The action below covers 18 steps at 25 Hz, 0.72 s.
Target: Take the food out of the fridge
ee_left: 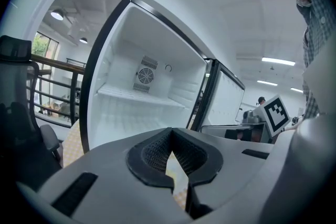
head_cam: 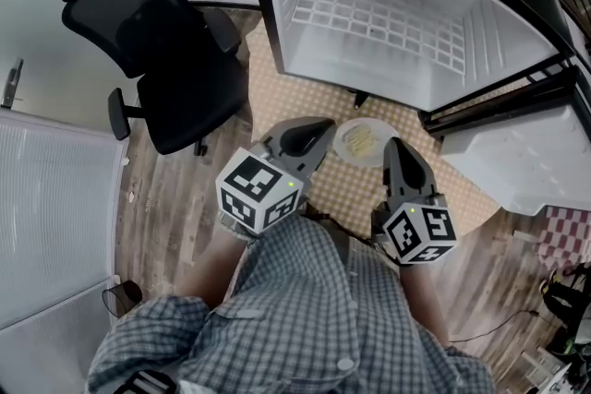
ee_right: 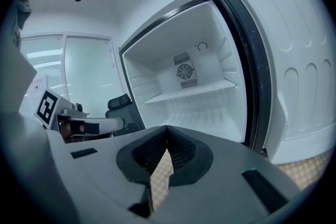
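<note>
The fridge [head_cam: 305, 32] is emptied; the plate of food [head_cam: 359, 141], perhaps noodles, is set on the mat [head_cam: 355, 194] before it. Left claw [head_cam: 319, 132] and right claw [head_cam: 395, 149] are clenched empty, best withdrawn clear of it.

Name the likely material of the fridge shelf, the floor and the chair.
Fridge shelf: white coated wire or plastic, seemingly; open grid.
Floor: matt wood or wood-look planks; grain, seams.
Chair: black fabric or mesh, probably; dull, no shine.
</note>
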Tool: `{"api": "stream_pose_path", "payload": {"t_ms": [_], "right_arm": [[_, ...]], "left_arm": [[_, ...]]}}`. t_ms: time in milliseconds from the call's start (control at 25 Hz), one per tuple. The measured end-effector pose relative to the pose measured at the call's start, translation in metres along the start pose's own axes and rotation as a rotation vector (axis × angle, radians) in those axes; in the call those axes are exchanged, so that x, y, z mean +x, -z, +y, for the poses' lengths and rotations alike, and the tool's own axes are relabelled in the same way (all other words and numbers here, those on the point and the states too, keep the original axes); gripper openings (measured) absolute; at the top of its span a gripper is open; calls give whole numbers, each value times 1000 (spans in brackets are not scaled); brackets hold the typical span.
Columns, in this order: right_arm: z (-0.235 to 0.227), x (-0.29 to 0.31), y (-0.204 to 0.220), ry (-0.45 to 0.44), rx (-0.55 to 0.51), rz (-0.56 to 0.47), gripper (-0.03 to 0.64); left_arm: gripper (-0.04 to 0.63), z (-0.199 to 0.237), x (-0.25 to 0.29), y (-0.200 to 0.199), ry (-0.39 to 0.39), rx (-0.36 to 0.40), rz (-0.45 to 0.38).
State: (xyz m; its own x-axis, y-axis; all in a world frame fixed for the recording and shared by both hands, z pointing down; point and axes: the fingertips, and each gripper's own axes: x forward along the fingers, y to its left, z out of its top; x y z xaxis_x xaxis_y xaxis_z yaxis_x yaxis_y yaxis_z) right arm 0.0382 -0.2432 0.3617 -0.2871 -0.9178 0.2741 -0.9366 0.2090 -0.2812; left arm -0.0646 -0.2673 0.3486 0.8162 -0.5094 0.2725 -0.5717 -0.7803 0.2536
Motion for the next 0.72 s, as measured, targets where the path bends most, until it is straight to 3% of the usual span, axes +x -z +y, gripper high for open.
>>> {"api": "stream_pose_path", "payload": {"t_ms": [280,720], "right_arm": [[5,2,1,-23,-20,9,9],[1,-2,4,-33,35,8,9]], "left_arm": [[6,-1,0,3,0,-12,3],[6,-10,-2,6,-7,-4,8]]}}
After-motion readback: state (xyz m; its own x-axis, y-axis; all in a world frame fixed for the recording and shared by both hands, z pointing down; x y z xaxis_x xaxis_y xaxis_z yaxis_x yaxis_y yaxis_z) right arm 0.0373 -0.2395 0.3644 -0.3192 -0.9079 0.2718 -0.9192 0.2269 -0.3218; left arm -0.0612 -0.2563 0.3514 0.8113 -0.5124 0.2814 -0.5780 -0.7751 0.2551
